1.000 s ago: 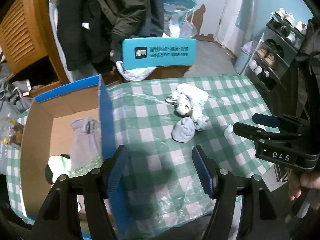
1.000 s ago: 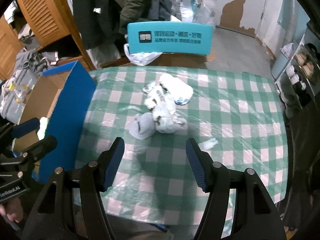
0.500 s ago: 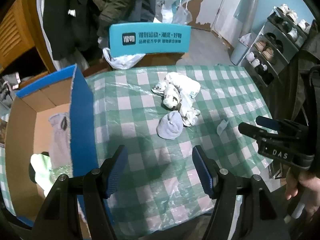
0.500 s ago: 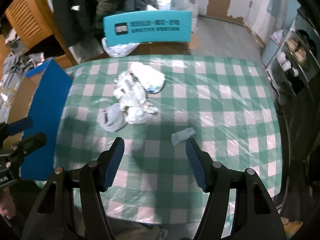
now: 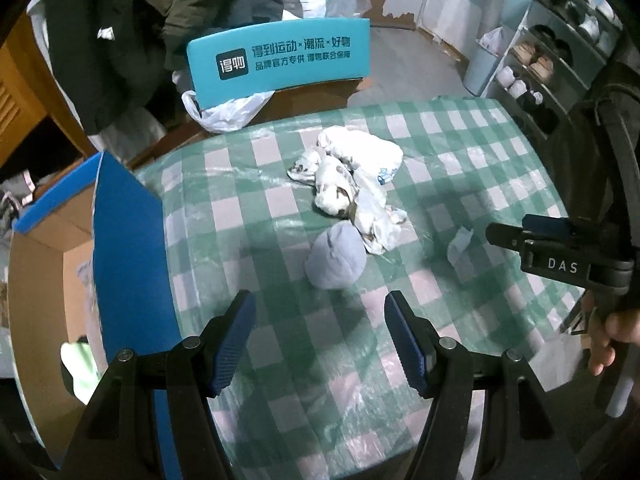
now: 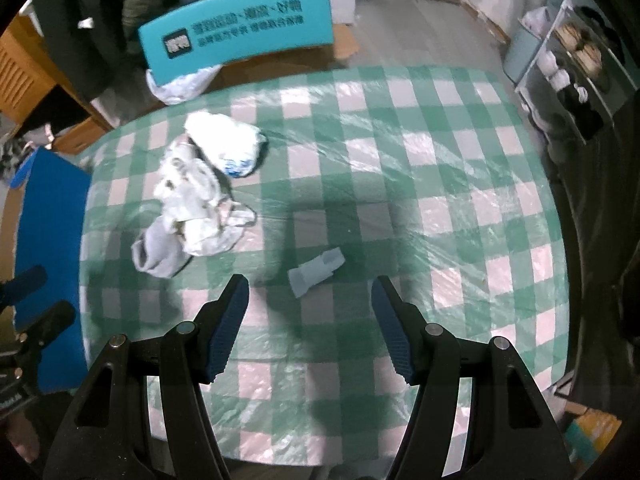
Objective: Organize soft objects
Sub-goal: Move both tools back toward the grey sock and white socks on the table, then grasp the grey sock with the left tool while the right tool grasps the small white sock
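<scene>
Nearby, both gaping empty: left gripper [image 5: 320, 332] faces grey sock [image 5: 335, 257], right gripper [image 6: 310, 314] small sock [image 6: 316, 272].

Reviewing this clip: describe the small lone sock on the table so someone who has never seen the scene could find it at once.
Start at the green checked table, then find the heap of white socks on its left half with a grey sock at its near end. The small sock lies by itself to the right of that heap, just ahead of the open right gripper. It is pale blue, flat, touching nothing else.
</scene>
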The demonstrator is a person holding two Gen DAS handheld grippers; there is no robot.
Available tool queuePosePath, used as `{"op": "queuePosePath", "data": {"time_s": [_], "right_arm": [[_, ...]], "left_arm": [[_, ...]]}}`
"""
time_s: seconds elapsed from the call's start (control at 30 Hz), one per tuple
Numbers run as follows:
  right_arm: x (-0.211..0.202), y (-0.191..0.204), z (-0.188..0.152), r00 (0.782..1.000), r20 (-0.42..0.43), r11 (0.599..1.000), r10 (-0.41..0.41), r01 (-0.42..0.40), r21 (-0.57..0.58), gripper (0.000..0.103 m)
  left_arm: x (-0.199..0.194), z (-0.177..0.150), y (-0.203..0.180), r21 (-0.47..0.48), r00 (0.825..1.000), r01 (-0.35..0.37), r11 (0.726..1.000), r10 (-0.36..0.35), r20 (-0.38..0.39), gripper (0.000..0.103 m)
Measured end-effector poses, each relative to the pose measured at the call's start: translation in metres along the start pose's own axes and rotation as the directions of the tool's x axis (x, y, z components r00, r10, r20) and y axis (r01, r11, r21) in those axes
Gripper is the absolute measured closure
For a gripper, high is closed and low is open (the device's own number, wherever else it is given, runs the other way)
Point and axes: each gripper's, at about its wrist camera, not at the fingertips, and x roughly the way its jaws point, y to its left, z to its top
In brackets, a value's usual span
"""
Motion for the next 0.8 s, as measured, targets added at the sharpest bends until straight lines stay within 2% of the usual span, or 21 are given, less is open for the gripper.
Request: {"op": "queuePosePath", "data": {"time_s": [0.17, 0.4, 0.8], "right_arm": [[0.020, -0.007, 0.009, 0.999, -0.045, 1.000, -0.022, 0.023, 0.016, 0.039], [0.040, -0.012, 0.013, 0.997, -0.083, 0.998, -0.009, 0.014, 0.053, 0.039], [0.066, -0.009, 0.007, 0.991, -0.131, 0.998, -0.020, 0.027, 0.054, 0.039]], "left_arm": [[0.023, 0.010, 0.006, -0.023, 0.999, 0.007, 1.000, -0.008, -0.042, 0.034], [0.049, 0.014, 0.011, -0.063, 0.996, 0.025, 0.998, -0.030, -0.080, 0.034], [0.076, 0.023, 0.003, -0.063, 0.991, 0.049, 0.997, -0.056, -0.119, 0.033]]}}
